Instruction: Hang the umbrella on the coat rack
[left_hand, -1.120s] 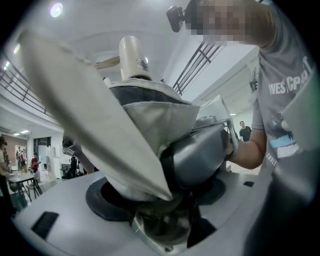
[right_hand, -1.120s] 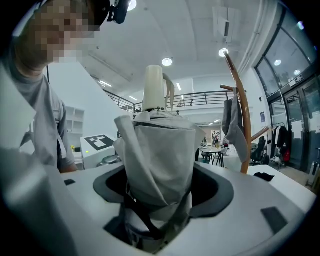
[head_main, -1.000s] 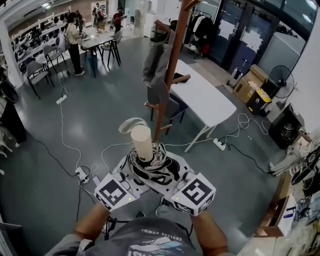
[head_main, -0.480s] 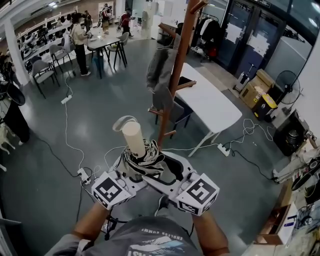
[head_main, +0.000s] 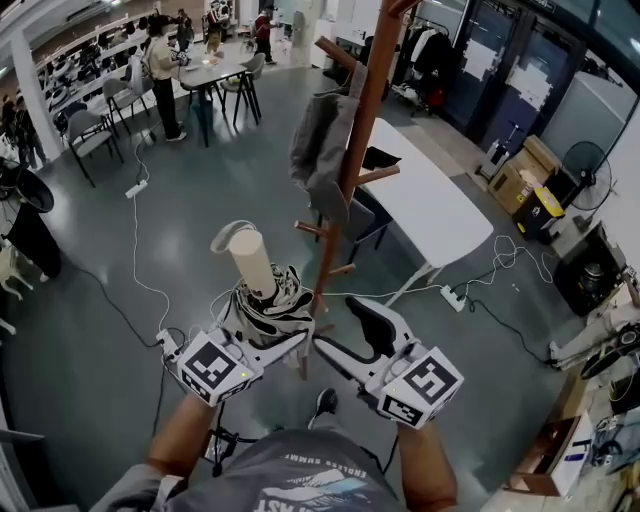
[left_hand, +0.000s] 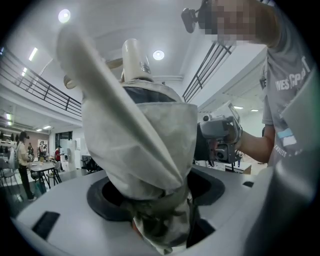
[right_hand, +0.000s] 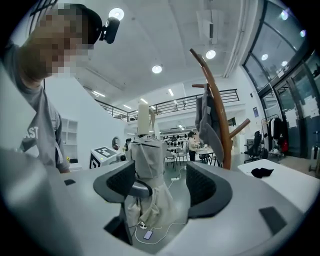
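Round ceiling lights (right_hand: 157, 68) are lighting the hall brightly and evenly, and are blowing out to white spots in both gripper views. The floor (head_main: 200, 260) is showing only soft shadows and a mild sheen. Gripper views are bowing hard at the edges, with corners vignetting to black. In the left gripper view the umbrella (left_hand: 145, 145) is sitting too close and going soft. Head view is reading sharp.

Open-plan office: desks (head_main: 215, 72) and chairs (head_main: 78, 130) stood far beyond the fingers (head_main: 370, 322); white table (head_main: 430, 200), cardboard boxes (head_main: 520, 180) and floor cables (head_main: 497, 250) lay nearer.
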